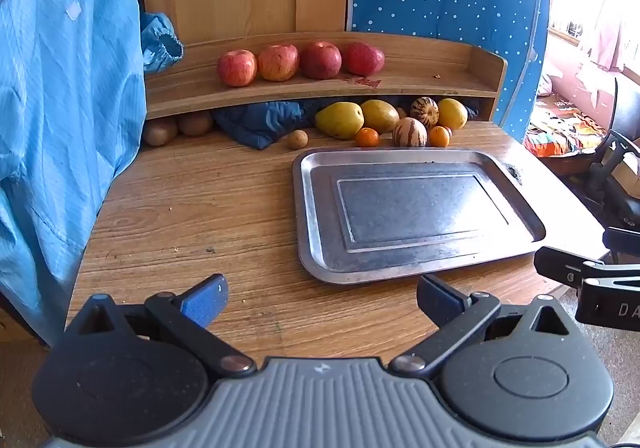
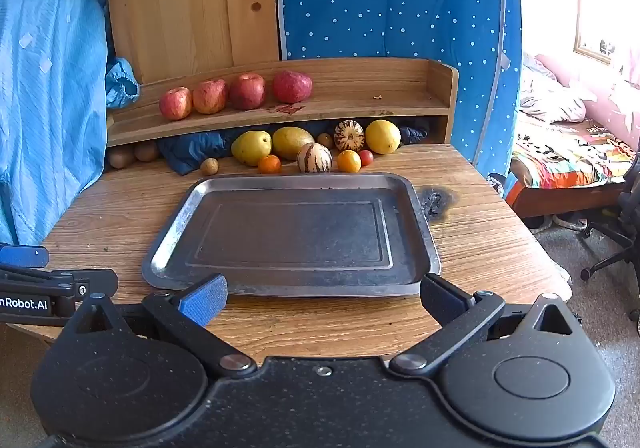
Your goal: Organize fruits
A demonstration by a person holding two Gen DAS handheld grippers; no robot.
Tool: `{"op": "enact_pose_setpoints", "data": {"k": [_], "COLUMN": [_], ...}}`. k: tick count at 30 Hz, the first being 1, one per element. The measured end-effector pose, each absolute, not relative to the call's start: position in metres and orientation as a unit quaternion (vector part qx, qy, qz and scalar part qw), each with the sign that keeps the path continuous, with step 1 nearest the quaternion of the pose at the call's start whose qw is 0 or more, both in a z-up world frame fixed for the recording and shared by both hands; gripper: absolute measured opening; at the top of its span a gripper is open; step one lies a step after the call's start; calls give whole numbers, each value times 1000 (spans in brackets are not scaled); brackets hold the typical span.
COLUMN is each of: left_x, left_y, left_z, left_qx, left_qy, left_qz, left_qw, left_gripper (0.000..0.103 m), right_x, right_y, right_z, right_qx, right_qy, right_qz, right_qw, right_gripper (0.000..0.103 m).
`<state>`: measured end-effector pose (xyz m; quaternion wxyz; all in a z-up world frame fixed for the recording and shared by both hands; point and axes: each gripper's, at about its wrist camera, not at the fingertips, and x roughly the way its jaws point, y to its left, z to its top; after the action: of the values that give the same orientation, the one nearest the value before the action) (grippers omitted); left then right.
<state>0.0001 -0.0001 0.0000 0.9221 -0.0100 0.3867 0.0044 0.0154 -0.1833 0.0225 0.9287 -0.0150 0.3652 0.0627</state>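
An empty metal tray (image 1: 316, 199) (image 2: 172, 232) lies on the wooden table. Behind it is a cluster of fruit: yellow-green mangoes (image 1: 340, 119) (image 2: 251, 147), striped melons (image 1: 409, 132) (image 2: 314, 157), small oranges (image 1: 367, 137) (image 2: 269, 164), a yellow lemon (image 2: 383, 136) and a small red tomato (image 2: 366, 157). Several red apples (image 1: 237, 67) (image 2: 175, 103) line the shelf above. My left gripper (image 1: 322, 302) is open over the table's near edge, left of the tray. My right gripper (image 2: 323, 300) is open at the tray's near rim. Neither holds anything.
Brown kiwis (image 1: 161, 131) (image 2: 121, 156) and a small brown fruit (image 1: 297, 139) (image 2: 209, 166) sit by a dark blue cloth (image 1: 260, 123) under the shelf. A light blue garment (image 1: 60, 87) hangs at left. A burn mark (image 2: 436, 203) is right of the tray; an office chair (image 2: 624, 232) stands beyond.
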Motion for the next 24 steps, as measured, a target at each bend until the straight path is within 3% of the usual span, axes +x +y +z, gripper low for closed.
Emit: {"op": "enact_pose_setpoints", "data": {"k": [24], "left_x": [-3], "left_y": [1], "left_z": [-11], "left_qx": [-13], "left_qy": [391], "left_qz": [1], "left_qw": [920], "left_gripper": [102], "right_x": [20], "right_y": [-183], "right_z": [20], "right_qx": [-14], "right_qy": [371], "right_qz": [61], "right_qw": [926], "right_gripper": [102]}}
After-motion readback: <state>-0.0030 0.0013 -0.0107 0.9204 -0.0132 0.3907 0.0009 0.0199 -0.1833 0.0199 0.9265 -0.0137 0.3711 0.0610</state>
